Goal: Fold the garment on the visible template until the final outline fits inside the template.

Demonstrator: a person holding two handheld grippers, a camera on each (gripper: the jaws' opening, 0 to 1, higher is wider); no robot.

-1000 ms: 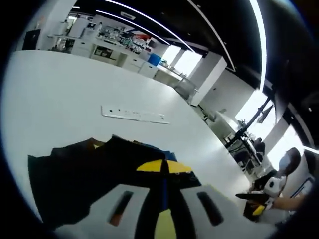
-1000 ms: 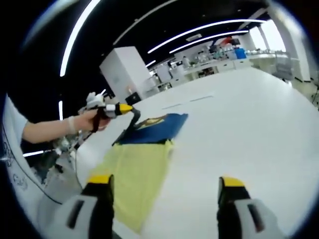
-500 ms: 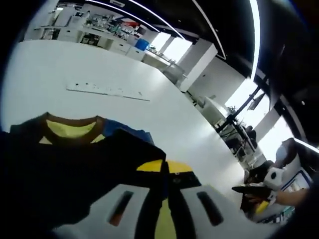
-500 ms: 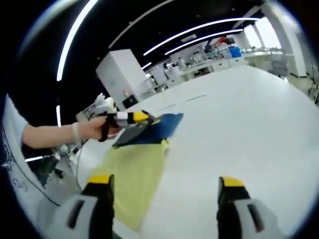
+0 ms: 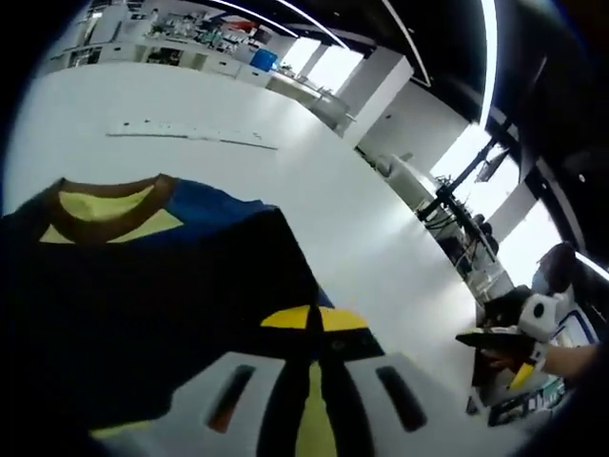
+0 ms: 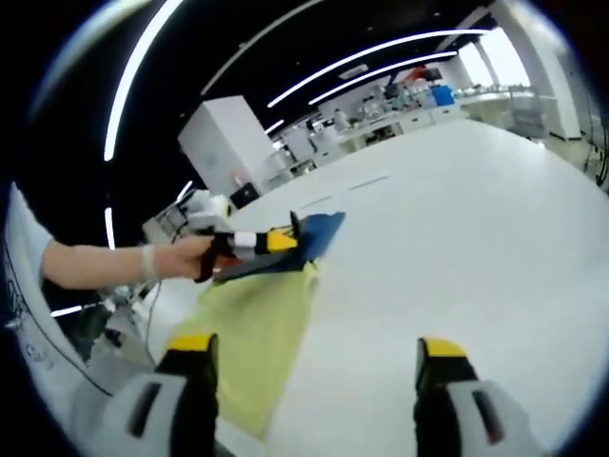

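Left gripper [image 5: 309, 319] pinching, right gripper [image 6: 311, 357] gaping.
Left jaws are meeting tip to tip; a hand [image 6: 186, 259] is gripping it. Right jaws are standing wide apart.

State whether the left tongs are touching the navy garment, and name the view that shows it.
Touching. In the left gripper view the left tongs are shut on a fold of the navy garment, which runs into the closed tips.

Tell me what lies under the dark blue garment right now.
The yellow-green template sheet on the white table extends out from under the dark blue garment, which the left claw grips. How far the sheet reaches underneath is covered.
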